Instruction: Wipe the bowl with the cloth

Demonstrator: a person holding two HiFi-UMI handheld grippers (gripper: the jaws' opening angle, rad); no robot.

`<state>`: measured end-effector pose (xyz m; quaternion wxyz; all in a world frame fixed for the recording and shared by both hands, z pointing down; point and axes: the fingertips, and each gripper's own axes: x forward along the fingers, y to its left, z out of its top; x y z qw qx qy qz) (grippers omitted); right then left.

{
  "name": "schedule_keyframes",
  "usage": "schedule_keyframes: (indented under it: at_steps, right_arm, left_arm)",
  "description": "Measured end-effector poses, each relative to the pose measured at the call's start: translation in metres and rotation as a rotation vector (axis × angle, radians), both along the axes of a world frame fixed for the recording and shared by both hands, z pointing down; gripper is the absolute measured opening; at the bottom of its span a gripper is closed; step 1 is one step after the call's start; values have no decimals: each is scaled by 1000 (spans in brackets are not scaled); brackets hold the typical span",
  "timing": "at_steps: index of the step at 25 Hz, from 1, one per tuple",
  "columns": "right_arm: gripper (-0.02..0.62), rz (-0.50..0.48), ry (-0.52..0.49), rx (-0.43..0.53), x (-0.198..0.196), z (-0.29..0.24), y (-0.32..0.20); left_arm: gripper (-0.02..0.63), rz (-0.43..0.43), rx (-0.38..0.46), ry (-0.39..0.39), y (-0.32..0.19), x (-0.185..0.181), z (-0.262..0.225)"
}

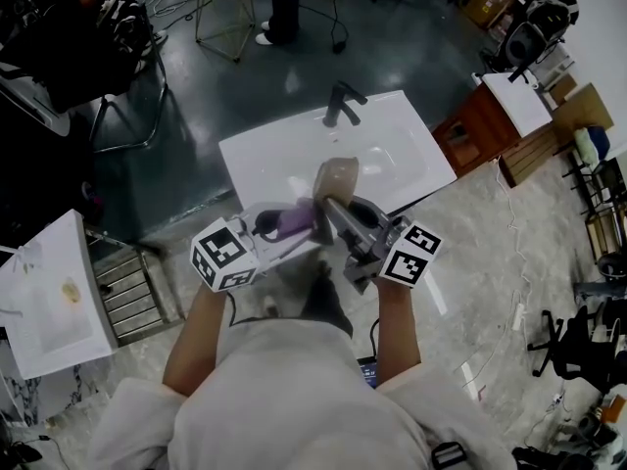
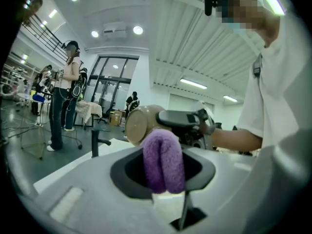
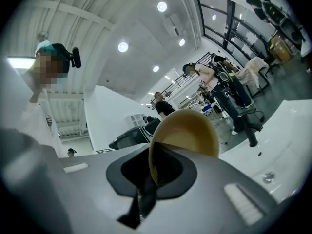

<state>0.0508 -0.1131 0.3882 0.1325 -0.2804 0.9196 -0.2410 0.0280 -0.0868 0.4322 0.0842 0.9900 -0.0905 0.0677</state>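
Right gripper (image 3: 152, 177) on tan bowl (image 3: 187, 130), left gripper (image 2: 168, 191) on purple cloth (image 2: 165, 162)

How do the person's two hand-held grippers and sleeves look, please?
The left hand-held gripper and the right hand-held gripper are grey, with dark jaw openings. Each carries a white cube with black square markers. The person wears a white short-sleeved top.

The bowl (image 3: 187, 130) is tan and smooth, tipped on edge, with its rim clamped in the right gripper (image 3: 152, 175). The cloth (image 2: 164, 162) is purple and fluffy, folded double and pinched in the left gripper (image 2: 164, 185), near the bowl's underside.
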Motion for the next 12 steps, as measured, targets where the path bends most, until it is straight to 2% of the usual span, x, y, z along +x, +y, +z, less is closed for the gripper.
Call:
schedule_keyframes:
  at_steps: [3, 5, 8, 12]
  right_arm:
    - [12, 53, 128, -51, -3, 21, -8]
    - [12, 68, 223, -81, -7, 34, -9]
    - [12, 61, 309, -80, -10, 42, -7]
    - [12, 20, 407, -73, -11, 53, -3]
  left_arm:
    - [115, 3, 16, -1, 1, 0, -3]
    - [115, -1, 47, -39, 1, -2, -2]
    - [115, -6, 105, -114, 1, -5, 2]
    - [115, -41, 180, -170, -4, -8, 0]
